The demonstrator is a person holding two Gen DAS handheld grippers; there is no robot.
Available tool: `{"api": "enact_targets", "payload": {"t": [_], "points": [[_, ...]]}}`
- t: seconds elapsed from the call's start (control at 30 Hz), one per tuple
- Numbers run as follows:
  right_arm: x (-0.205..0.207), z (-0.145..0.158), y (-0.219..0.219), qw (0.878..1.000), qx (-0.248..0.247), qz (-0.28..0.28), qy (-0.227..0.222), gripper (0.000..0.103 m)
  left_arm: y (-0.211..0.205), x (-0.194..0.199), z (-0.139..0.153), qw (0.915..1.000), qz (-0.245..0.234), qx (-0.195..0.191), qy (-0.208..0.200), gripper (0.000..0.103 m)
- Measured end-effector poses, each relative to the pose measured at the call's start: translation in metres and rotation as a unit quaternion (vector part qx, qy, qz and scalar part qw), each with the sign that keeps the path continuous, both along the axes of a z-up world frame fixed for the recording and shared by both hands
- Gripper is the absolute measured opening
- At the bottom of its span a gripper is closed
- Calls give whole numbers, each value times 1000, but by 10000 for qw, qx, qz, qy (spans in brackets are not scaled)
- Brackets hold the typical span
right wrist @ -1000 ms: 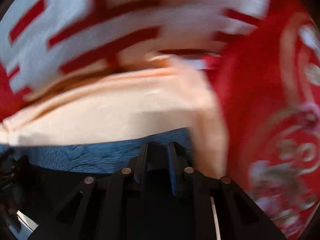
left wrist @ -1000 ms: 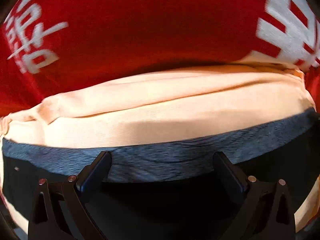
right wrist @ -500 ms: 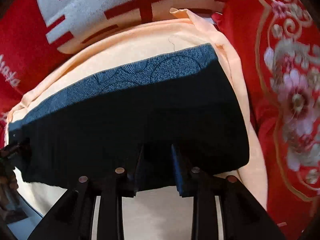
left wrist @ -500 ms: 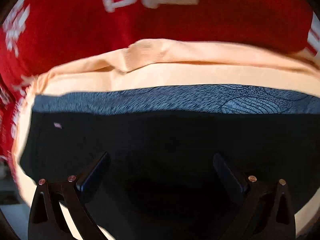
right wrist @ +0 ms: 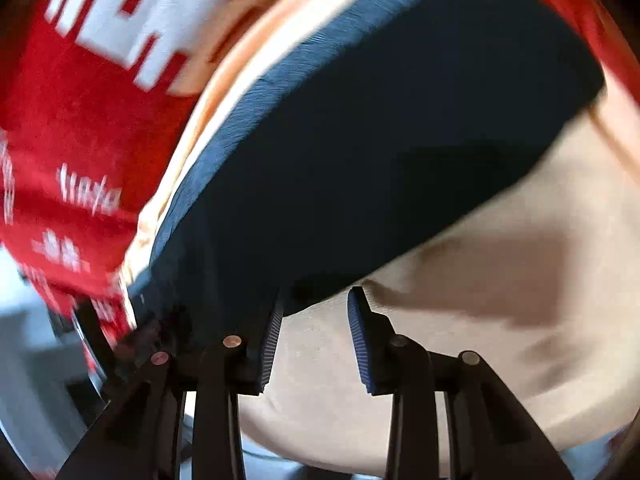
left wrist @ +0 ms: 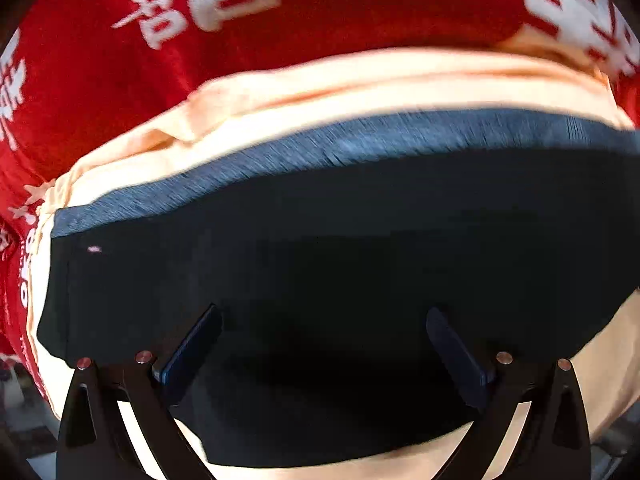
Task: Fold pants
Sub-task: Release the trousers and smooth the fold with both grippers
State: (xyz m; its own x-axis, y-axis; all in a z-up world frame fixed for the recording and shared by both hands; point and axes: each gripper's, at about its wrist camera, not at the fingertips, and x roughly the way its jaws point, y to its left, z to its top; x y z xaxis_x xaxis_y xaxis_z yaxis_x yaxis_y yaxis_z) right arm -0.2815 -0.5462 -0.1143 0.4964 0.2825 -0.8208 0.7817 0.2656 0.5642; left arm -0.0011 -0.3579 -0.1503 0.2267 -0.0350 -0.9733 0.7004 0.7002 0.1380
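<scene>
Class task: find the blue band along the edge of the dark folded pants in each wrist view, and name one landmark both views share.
Left wrist: blue band arcs across the middle, above the dark pants.
Right wrist: blue band runs diagonally from lower left to top centre.
Shared landmark: the peach cloth under the pants, on the red blanket.

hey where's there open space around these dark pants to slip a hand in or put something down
Bare peach cloth lies beside the dark pants, ahead of the open right gripper. A narrow peach strip runs between the pants' far edge and the red blanket. The open left gripper hangs over the pants.
</scene>
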Motion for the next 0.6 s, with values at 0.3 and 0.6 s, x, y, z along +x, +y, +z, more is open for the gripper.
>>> {"api": "enact_targets", "payload": {"t": [0.3, 0.6], "points": [[-45, -20, -72, 9843, -104, -1733, -308, 37, 8, 3, -2, 9996, 148, -228, 70, 103], [-29, 16, -105, 9921, -837, -934, 31, 15, 1, -18, 11, 9997, 86, -208, -10, 103]]}}
